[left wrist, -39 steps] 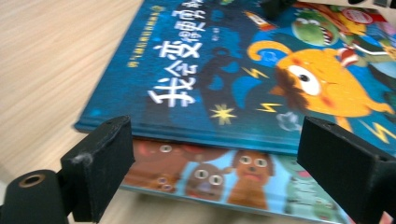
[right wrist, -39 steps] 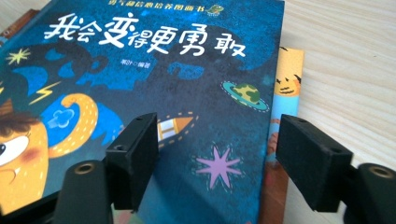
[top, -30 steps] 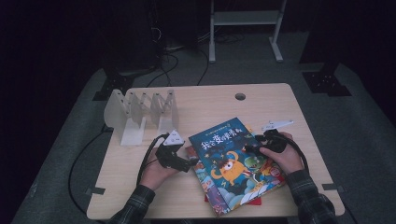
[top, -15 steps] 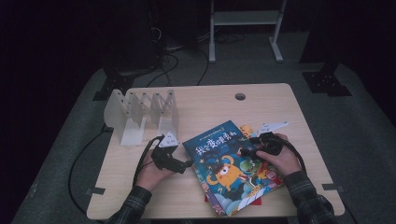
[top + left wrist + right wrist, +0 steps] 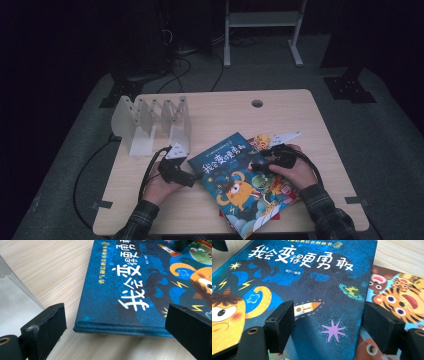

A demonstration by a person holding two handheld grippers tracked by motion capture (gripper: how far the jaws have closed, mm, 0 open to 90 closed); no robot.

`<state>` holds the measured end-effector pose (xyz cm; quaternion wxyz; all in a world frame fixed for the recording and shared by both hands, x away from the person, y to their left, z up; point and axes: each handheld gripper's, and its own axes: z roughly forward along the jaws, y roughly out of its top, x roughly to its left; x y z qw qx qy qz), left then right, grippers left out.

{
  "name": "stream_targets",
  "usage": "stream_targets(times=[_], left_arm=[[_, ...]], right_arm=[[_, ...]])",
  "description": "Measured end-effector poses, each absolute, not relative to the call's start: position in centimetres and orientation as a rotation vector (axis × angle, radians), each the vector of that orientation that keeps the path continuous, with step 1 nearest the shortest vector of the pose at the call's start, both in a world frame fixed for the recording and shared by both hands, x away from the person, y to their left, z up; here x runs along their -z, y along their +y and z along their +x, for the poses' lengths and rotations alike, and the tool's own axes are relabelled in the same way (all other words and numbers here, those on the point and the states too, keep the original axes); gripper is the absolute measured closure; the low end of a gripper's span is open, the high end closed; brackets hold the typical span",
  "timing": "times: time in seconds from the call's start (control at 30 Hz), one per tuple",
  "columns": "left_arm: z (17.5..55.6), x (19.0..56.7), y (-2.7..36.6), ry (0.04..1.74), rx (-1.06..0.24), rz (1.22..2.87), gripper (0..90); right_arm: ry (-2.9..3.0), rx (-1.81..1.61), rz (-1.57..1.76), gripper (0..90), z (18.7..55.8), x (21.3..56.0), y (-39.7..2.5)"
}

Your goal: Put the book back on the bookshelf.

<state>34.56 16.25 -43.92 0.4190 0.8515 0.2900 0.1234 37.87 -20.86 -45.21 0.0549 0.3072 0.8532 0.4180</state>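
A person's left tool (image 5: 192,177), jaws spread wide, lines up with the corner of a blue hardcover picture book (image 5: 235,182) lying atop a stack on the light wooden counter (image 5: 225,115). The right tool (image 5: 260,167), also released, rests over the cover. White lettering reads "我会变得更勇敢". The next move likely calls for closing on the book's edge to lift it toward the clear plastic book rack (image 5: 152,122).

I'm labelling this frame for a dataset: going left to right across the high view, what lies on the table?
White divider rack → left gripper → blue picture book → right gripper.
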Motion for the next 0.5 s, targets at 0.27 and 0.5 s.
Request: stream_targets(times=[0.27, 0.5], left_arm=[[34.3, 44.5, 17.0, 0.748, -0.273, 2.142, 2.7], [33.9, 44.9, 17.3, 0.754, -0.236, 2.147, 3.9]], right_arm=[[2.634, -1.281, 0.868, 25.2, 37.6, 45.1, -19.6], [2.608, -1.262, 0.897, 36.7, 37.4, 44.8, -20.5]])
